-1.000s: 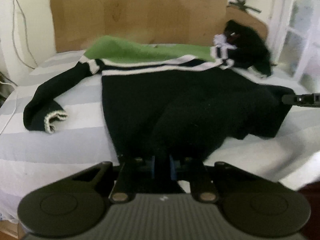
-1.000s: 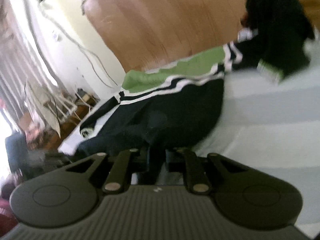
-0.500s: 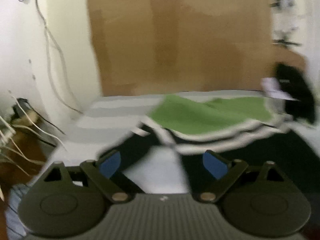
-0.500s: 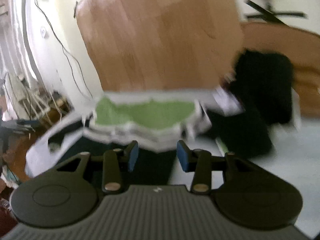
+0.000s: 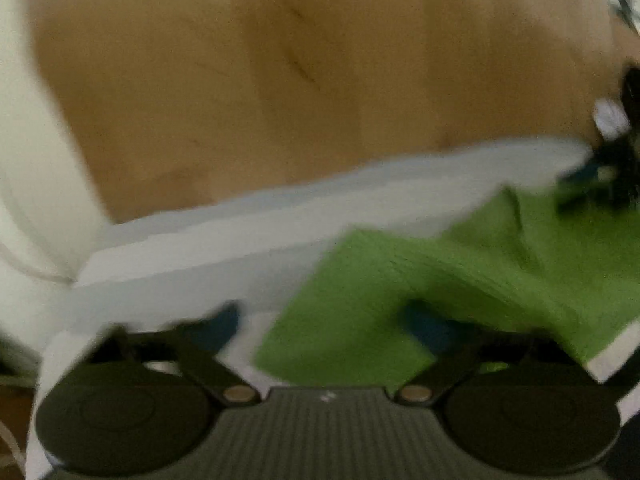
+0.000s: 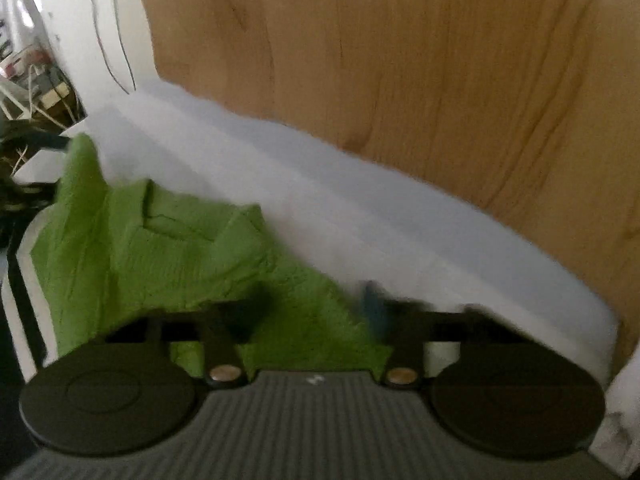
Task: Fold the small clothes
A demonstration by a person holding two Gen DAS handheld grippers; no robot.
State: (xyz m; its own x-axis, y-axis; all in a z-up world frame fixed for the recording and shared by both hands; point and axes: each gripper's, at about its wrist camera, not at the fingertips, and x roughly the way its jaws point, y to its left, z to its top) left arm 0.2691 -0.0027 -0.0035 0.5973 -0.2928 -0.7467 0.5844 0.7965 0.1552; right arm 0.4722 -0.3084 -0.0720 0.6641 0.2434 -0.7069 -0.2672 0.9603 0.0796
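Left wrist view, blurred: the left hand-held gripper [image 5: 320, 326] has its jaws apart and closing, the green part of the garment [image 5: 460, 276] lying between them on the bed [image 5: 240, 232].

Right wrist view: the right hand-held gripper [image 6: 316, 304] shows jaws apart over the same green cloth [image 6: 160, 248], untouched.

readable text: none showing in either wrist view
left gripper [image 5: 320, 330] body: a small pale mark is sitting on the ribbed top edge, too blurred to be reading as letters
right gripper [image 6: 316, 304] body: same small pale mark on its ribbed top, also blurring out
green garment [image 5: 460, 280]: no label or print showing
wooden headboard [image 6: 400, 60]: only grain lines showing, no signs
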